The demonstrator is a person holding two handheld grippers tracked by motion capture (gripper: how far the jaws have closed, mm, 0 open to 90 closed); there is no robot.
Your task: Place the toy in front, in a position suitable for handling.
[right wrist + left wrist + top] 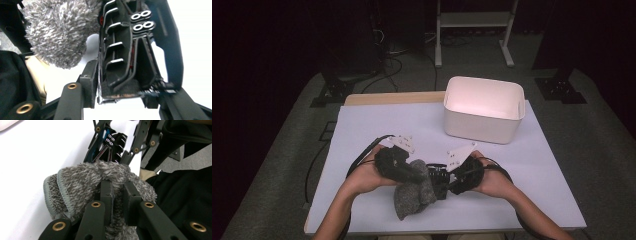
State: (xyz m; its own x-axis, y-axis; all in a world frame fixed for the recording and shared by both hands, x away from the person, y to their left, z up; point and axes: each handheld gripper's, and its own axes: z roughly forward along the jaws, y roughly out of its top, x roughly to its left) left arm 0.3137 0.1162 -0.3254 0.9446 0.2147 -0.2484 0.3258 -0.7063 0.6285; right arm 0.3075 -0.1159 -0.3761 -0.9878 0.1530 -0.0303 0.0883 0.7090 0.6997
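Sock (414,192), grey and fuzzy, near the table's (362,125) front edge, hanging partly folded between both grippers. White bin (482,110) at the far right corner, well apart. Left gripper (116,192) pinching the sock, jaws pressed close into the fuzz, grey cuff trim bulging out beside them. Right gripper (122,82) clamped on a black ribbed clip (125,55) with a red spring inside, jaws half apart around it, clip tip touching the sock.
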